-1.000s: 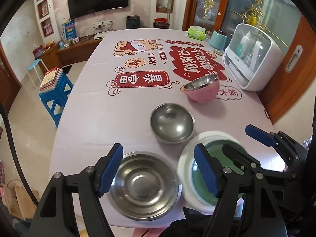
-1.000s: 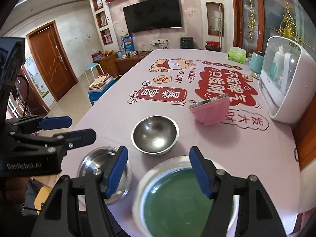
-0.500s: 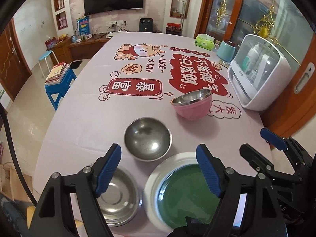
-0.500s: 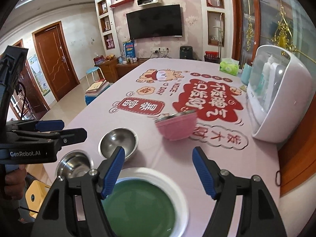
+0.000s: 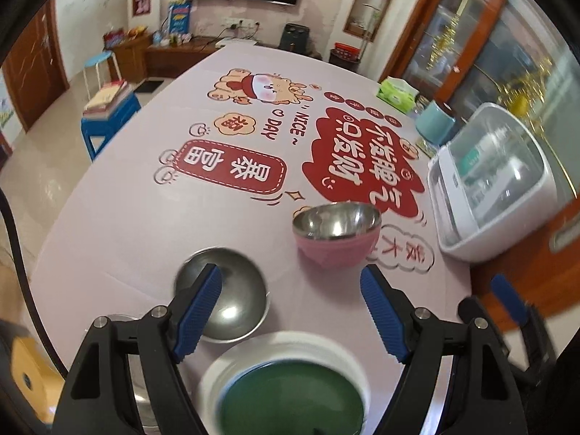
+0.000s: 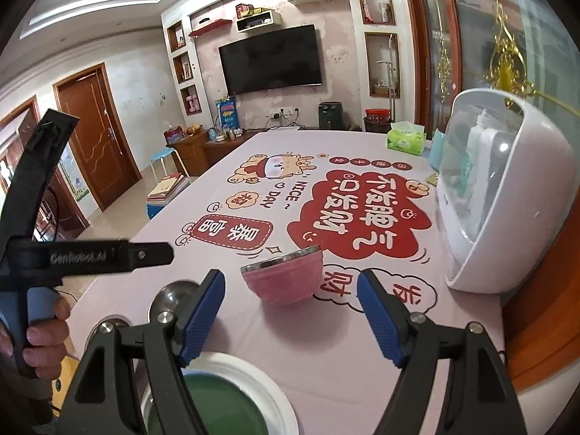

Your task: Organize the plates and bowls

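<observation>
- A long table under a pale pink printed cloth fills both views; nothing on it is stacked yet, so by my judgement the sorting has barely begun.
- At the table's right edge stands a white domed appliance with a clear front, apart from the dishes.
- One plate: a white plate with a green centre lies at the near edge, flat and alone.
- Three bowls in all, each standing separately.
- The pink bowl, lined in steel, sits upright past the plate, toward the middle of the cloth.
- A small steel bowl sits just left of the plate, close to it; whether they touch I cannot tell.
- A wider steel bowl lies at the near left corner, mostly hidden behind the tool.
- The left gripper hangs above the plate and small steel bowl with its blue pads wide apart and nothing between them.
- The right gripper faces the pink bowl, its jaws opening, and they hold nothing; the bowl lies beyond the tips.
- A hand grips the handle of the left tool at the edge of the right view.
- Left to do, as I judge it: nest the three bowls and settle the single plate.
</observation>
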The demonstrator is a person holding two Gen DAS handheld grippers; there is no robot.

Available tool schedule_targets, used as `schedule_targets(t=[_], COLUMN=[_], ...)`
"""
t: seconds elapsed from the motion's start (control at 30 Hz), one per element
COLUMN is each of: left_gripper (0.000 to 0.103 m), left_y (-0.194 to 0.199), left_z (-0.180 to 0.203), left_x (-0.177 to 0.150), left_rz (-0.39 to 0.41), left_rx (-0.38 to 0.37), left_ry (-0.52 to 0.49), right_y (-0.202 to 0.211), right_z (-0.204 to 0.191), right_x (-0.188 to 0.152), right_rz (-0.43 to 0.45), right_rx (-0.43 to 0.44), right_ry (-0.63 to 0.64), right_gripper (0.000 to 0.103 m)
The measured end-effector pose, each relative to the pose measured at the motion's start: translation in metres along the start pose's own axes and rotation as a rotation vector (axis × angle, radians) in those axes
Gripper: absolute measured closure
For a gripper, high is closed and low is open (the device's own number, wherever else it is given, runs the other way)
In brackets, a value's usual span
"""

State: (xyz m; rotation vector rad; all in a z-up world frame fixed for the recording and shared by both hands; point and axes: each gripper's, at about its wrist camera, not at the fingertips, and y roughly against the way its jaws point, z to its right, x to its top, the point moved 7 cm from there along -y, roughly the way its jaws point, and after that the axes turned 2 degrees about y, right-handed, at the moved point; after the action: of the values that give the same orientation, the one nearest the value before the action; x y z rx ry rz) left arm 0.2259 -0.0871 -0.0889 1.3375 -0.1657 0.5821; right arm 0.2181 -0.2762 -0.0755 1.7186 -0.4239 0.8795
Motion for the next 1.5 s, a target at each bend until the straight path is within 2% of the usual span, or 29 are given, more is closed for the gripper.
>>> schedule_targets(t=[0.13,0.33,0.53,0.83,1.33,1.5], left_gripper=[0.025,0.025,0.025,0.025,0.025,0.025], left_y=[-0.026,-0.070,-0.109,-0.145,-0.173,-0.182], left_z=[0.002,0.003,0.002,0.002,0.014,0.013], left_x=[0.009,0.014,0.016,0.014,-0.005,-0.011], left_rz=[-0.014,-0.082,-0.133,-0.195,-0.293,-0.321], left_rx=[0.008,0.003,0.013,0.022,-0.013,0.012], left_ry=[0.058,0.135,0.166,0.166,0.115,0.096], right_y=[-0.018,-0.051,-0.075,-0.095,-0.112,-0.116], right_z=[0.010,0.021,0.028,0.030,0.044,0.048], right_x=[-0.001,-0.005,-0.010,-0.013,-0.026,-0.030], right_rz=[0.006,-0.019,-0.025,-0.028,-0.096,-0.113], right_rx=[0.051,0.102,0.124,0.159,0.136,0.149], right_ry=[-0.036,-0.069,-0.102,-0.124,-0.182,-0.208], right_gripper=[0.027,0.027,0.027,0.027,0.027,0.027])
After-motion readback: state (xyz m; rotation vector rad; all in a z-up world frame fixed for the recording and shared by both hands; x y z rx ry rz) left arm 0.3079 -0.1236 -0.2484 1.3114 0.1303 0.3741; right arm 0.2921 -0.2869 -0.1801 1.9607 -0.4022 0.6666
